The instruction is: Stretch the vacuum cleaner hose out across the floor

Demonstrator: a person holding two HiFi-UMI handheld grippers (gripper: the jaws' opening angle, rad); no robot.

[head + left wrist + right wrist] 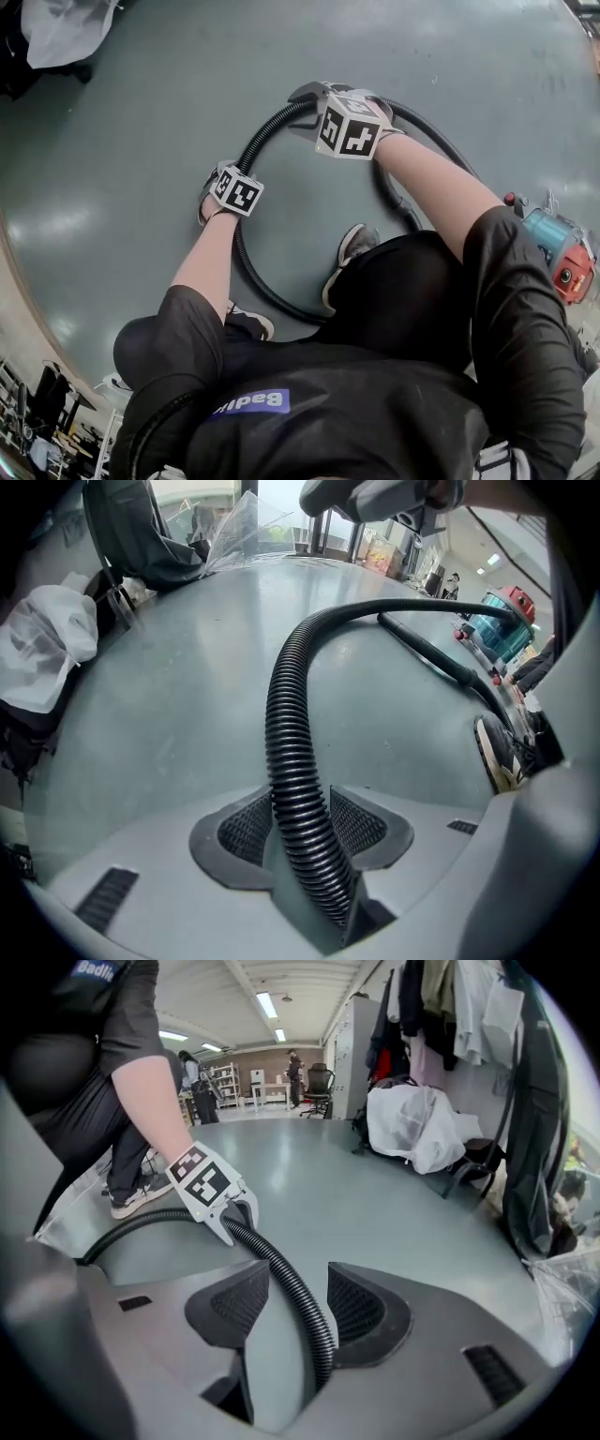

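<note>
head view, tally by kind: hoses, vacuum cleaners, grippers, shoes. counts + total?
hose: 1
vacuum cleaner: 1
grippers: 2 (left gripper, right gripper)
shoes: 2
Total: 6

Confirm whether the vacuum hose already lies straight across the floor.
No; the hose curves in a wide loop around the person's shoe.
</note>
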